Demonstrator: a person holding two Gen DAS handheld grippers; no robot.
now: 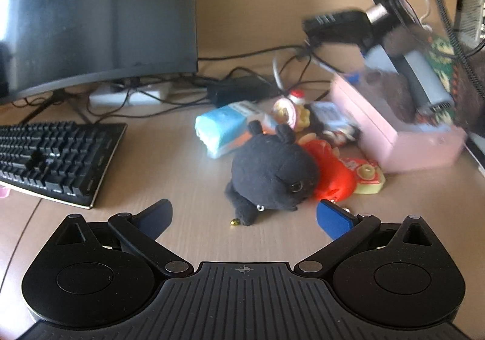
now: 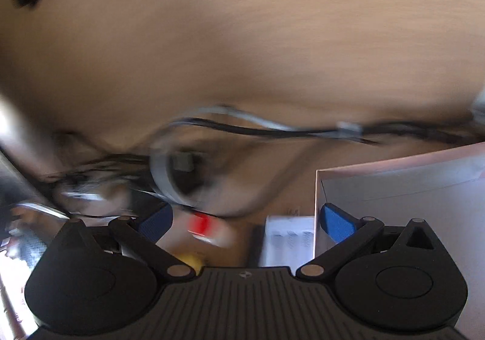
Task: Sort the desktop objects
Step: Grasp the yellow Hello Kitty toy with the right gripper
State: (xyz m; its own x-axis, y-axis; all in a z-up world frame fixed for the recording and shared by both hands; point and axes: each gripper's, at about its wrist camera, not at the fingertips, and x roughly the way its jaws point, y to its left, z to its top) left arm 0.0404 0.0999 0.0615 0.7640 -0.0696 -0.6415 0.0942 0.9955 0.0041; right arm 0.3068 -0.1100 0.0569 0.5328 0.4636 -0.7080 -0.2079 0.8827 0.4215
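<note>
A black plush toy (image 1: 272,173) lies on the wooden desk just ahead of my left gripper (image 1: 244,218), which is open and empty. Behind the plush sit a red toy (image 1: 330,170), a blue tissue pack (image 1: 224,127), a small round doll (image 1: 288,109) and other small items in a heap. A pink box (image 1: 394,130) stands to the right, and the right gripper (image 1: 339,26) hovers blurred above it. In the right wrist view my right gripper (image 2: 245,218) is open and empty, above the pink box's edge (image 2: 394,176) and blurred small items (image 2: 206,227).
A monitor (image 1: 97,15) and black keyboard (image 1: 57,158) stand at the left. A power strip (image 1: 127,97), a black adapter (image 1: 239,91) and tangled cables (image 2: 242,127) lie at the back. Another screen edge (image 1: 473,6) is at the far right.
</note>
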